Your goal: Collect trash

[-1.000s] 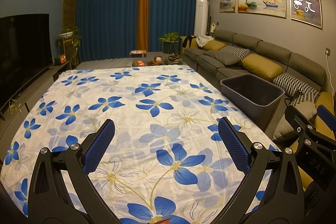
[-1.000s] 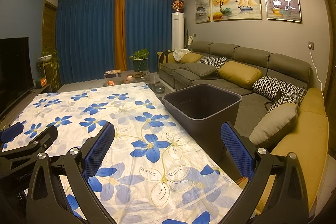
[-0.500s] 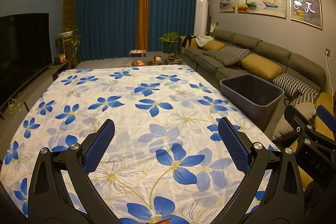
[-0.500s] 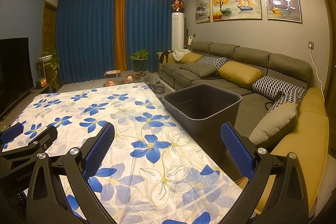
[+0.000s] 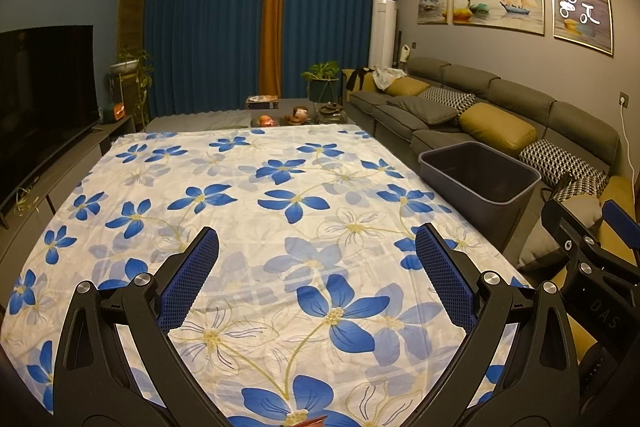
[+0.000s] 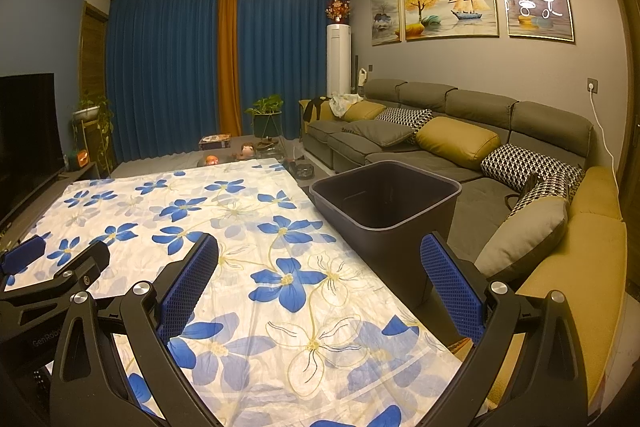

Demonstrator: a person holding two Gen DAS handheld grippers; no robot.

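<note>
My left gripper (image 5: 316, 239) is open above a table spread with a white cloth with blue flowers (image 5: 224, 163); nothing sits between its blue-padded fingers. My right gripper (image 6: 320, 245) is open too, over the table's right edge, and holds nothing. A dark grey bin (image 6: 394, 247) stands just off that edge, beside the sofa, and its inside looks bare; the left wrist view shows the bin (image 5: 484, 213) at mid right. No loose trash shows on the cloth. A small red tip (image 5: 310, 420) pokes in at the bottom edge of the left wrist view.
A grey sofa (image 6: 460, 143) with yellow and patterned cushions runs along the right wall. A dark TV (image 5: 40, 87) on a low stand lines the left. Beyond the table's far end sit small items (image 5: 298, 115), a potted plant (image 5: 322, 77) and blue curtains.
</note>
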